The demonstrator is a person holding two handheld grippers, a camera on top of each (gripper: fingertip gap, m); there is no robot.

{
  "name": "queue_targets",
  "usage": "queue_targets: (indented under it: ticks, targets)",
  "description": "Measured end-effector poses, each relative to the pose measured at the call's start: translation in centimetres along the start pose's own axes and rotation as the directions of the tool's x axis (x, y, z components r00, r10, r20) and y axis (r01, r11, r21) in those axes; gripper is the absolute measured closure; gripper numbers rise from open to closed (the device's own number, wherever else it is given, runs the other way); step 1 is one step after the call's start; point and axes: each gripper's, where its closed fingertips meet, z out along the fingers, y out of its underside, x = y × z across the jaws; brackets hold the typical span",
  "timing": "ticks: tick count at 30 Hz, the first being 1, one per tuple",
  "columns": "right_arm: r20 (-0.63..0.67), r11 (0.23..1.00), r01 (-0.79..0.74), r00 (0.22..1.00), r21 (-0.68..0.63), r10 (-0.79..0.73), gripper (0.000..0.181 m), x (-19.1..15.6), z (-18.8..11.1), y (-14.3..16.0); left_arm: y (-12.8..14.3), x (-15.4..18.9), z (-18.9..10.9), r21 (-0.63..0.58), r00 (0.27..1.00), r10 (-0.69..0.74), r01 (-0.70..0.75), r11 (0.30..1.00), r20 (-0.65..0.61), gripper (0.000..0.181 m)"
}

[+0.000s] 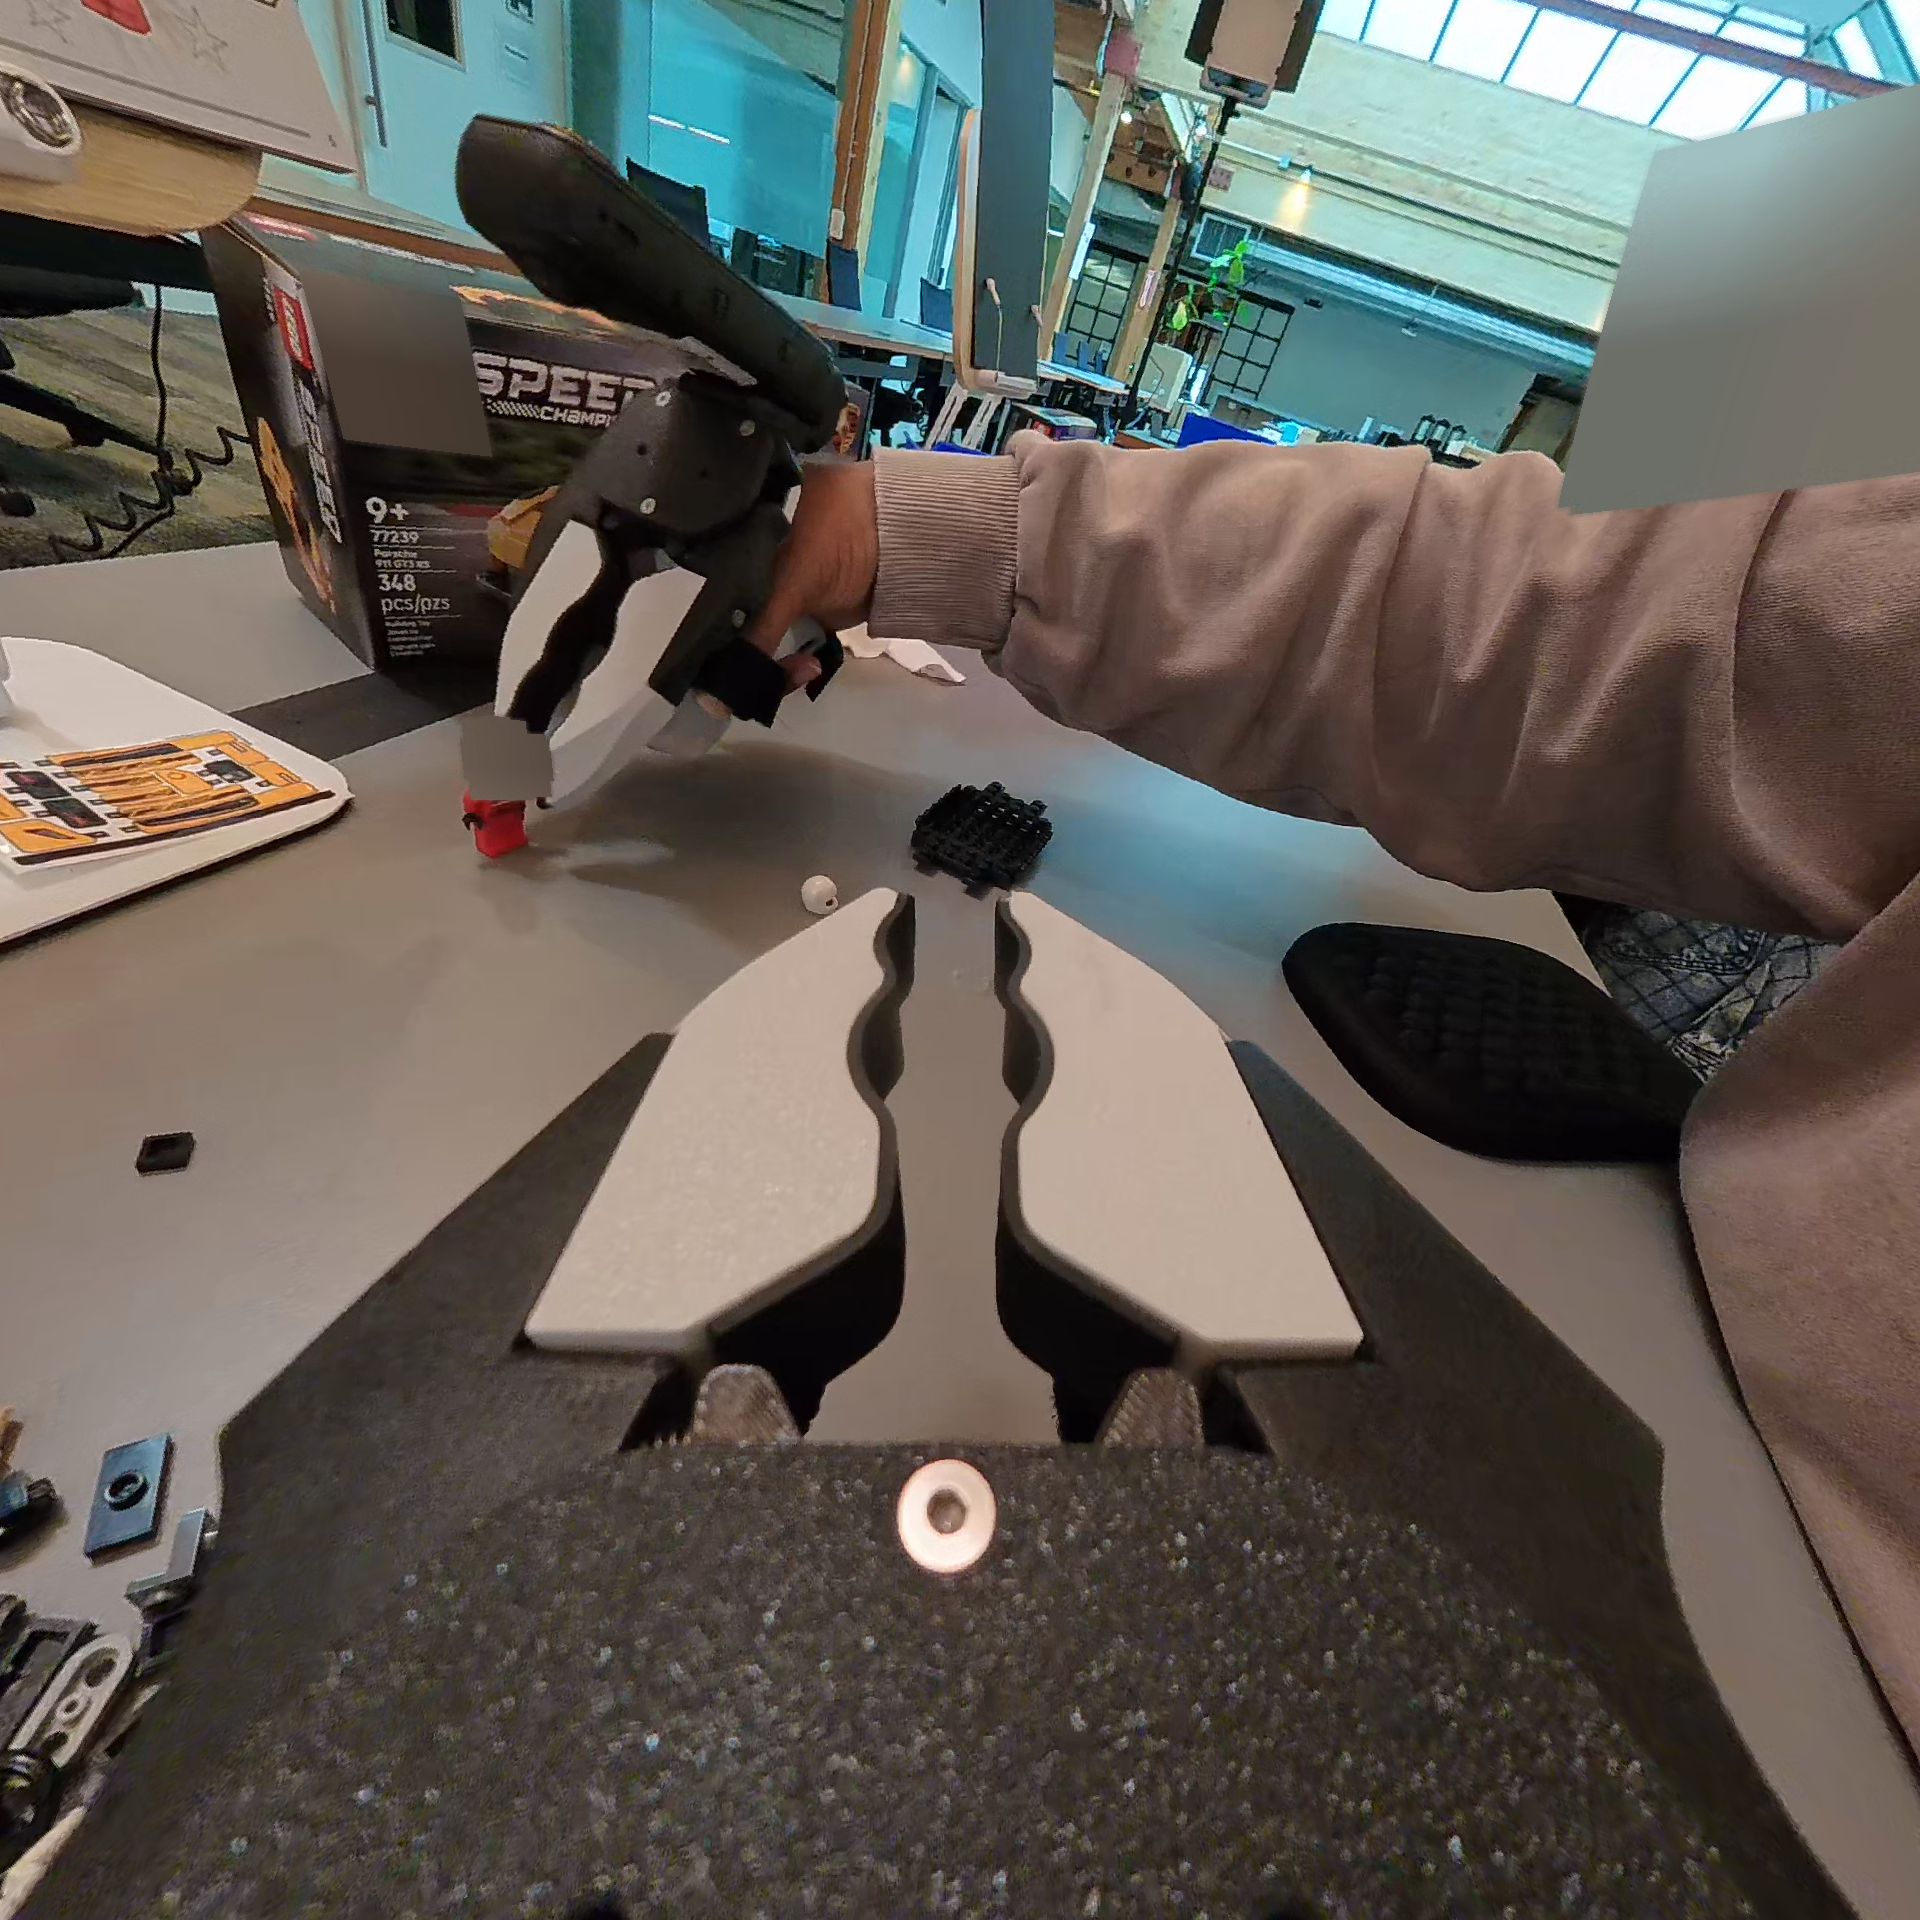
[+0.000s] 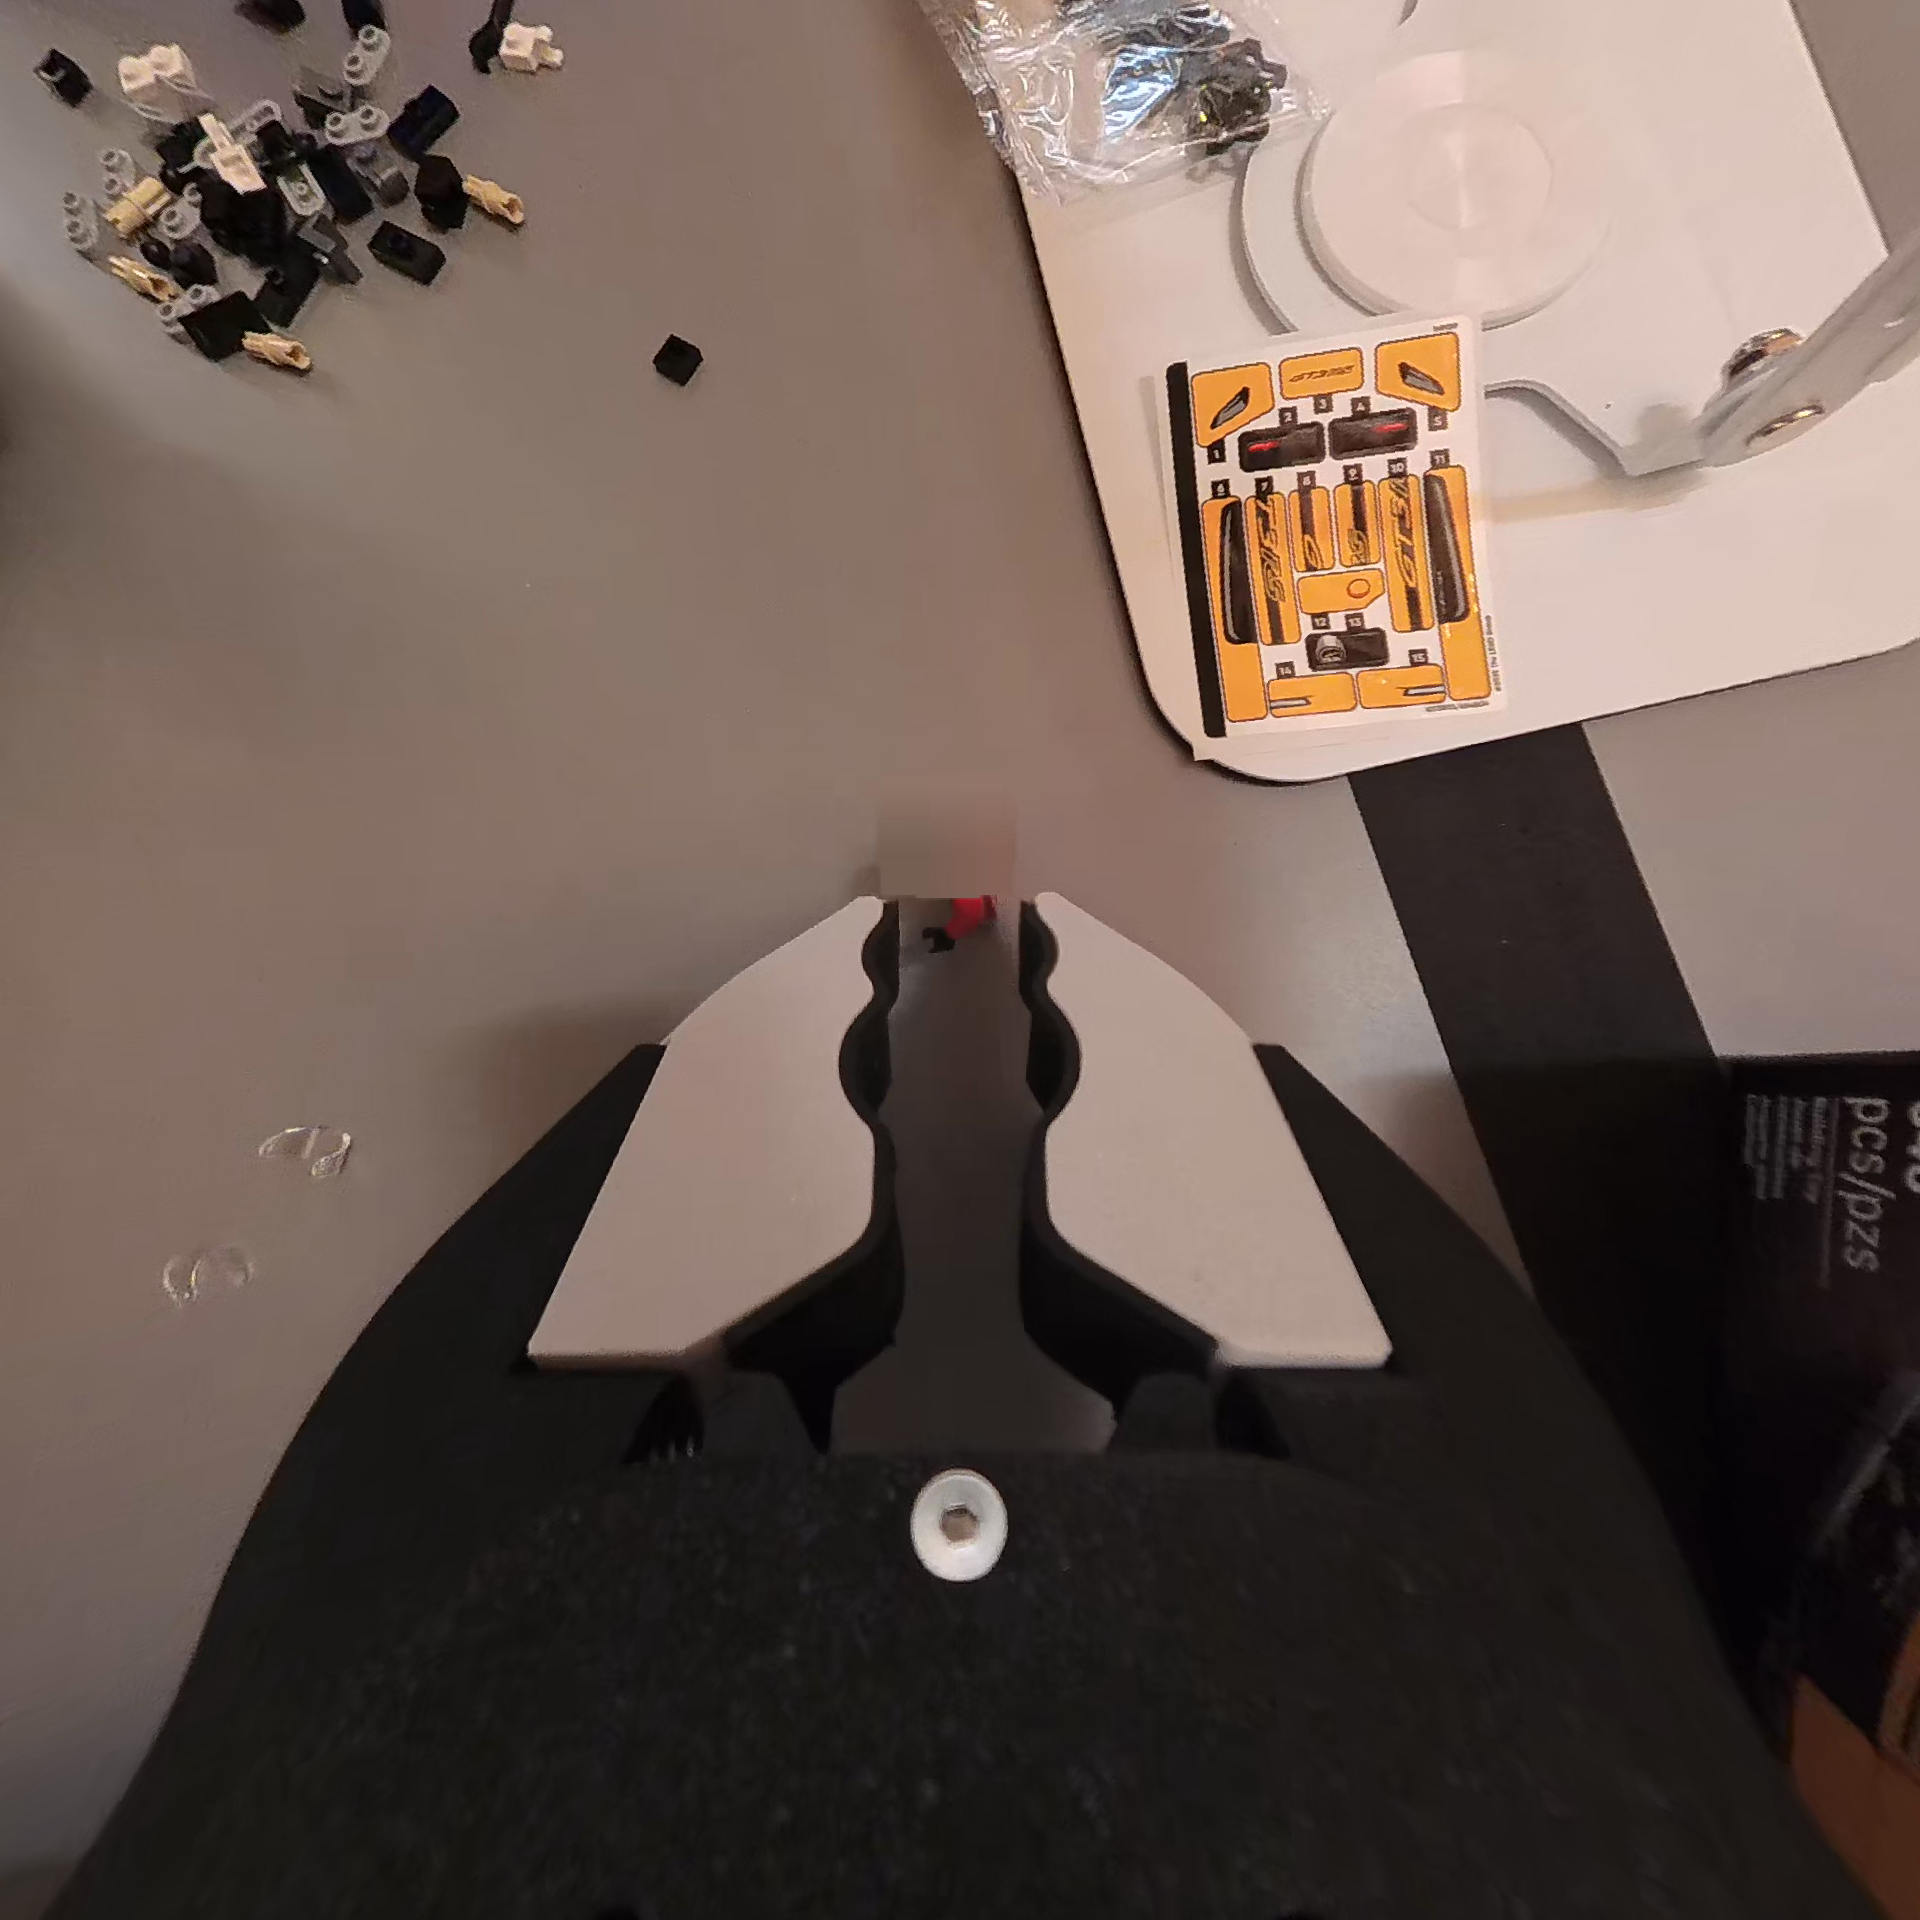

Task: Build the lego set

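A small red figure [image 1: 497,823] stands on the grey table [image 1: 312,1039], right at the tips of the right claw [image 2: 958,912], which is open with the figure showing in the gap but not pinched. The left claw [image 1: 954,902] is open too and holds nothing, with a white ball [image 1: 819,892] and a black grid piece [image 1: 982,837] just past its tips. Farther out lie a sticker sheet [image 2: 1340,530], a pile of small bricks [image 2: 270,197], and the black box [image 1: 416,499].
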Motion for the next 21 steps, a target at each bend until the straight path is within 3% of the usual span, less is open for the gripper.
queue_targets:
  ticks: [5,10,15,21]
  targets:
    - [-0.048,0.998,-0.042,0.998,0.045,0.044,0.157,-0.2,-2.3,0.1,-0.2,-0.2,-0.1,0.006,1.000,0.006,-0.006,1.000,0.012,0.168]
    - [0.011,1.000,0.001,1.000,0.006,-0.001,0.158,-6.0,-4.6,2.8,-0.3,-0.4,-0.2,0.009,1.000,0.010,-0.010,1.000,0.021,0.170]
    - [0.026,0.997,0.041,0.999,-0.061,-0.039,0.158,-9.2,-3.6,5.3,0.4,0.0,0.3,-0.014,1.000,0.016,-0.016,1.000,0.014,0.170]
    - [0.014,0.994,0.059,0.998,-0.096,-0.058,0.161,-8.7,-2.1,5.9,1.3,0.3,0.5,-0.047,0.999,0.039,-0.038,0.998,0.021,0.170]
